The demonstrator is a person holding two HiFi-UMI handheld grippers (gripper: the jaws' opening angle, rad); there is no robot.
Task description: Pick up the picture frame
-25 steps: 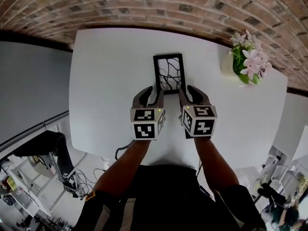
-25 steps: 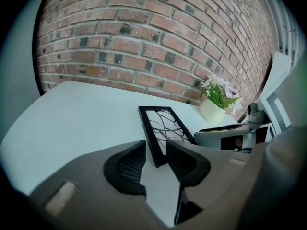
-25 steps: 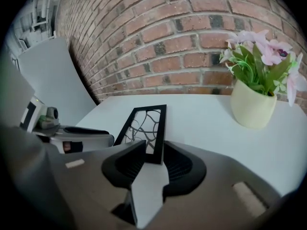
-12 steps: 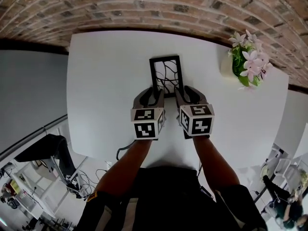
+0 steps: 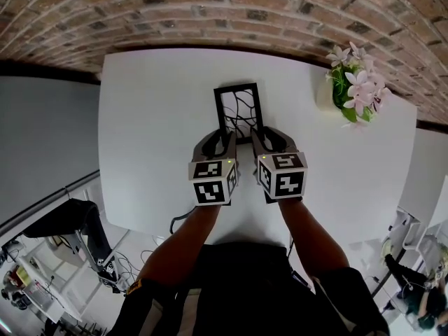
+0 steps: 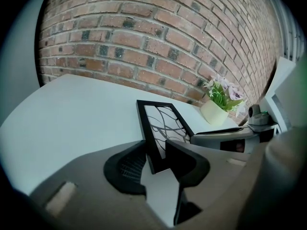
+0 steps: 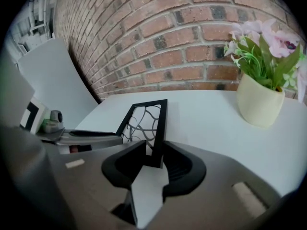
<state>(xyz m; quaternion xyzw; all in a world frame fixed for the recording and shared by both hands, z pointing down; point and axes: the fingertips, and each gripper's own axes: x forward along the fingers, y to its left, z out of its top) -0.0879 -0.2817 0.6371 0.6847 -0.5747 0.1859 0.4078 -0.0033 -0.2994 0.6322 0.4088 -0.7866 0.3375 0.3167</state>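
Note:
The black picture frame (image 5: 239, 110) with a branch pattern lies flat on the white table (image 5: 154, 124), its long side pointing away from me. My left gripper (image 5: 220, 138) straddles the frame's near left corner and my right gripper (image 5: 264, 136) the near right corner. In the left gripper view the frame's (image 6: 163, 128) left rail sits between the jaws of the left gripper (image 6: 153, 163). The right gripper view shows the right rail of the frame (image 7: 146, 119) inside the right gripper (image 7: 154, 158). Both pairs of jaws are closing around the rails; I see no firm press.
A cream pot of pink flowers (image 5: 352, 82) stands at the table's back right, also in the gripper views (image 6: 216, 110) (image 7: 261, 99). A brick wall (image 5: 224, 12) runs just behind the table. Bare tabletop spreads left of the frame.
Both grippers have edged slightly forward onto the frame's near corners. The frame sits a little further left in the head view and looks slightly turned.

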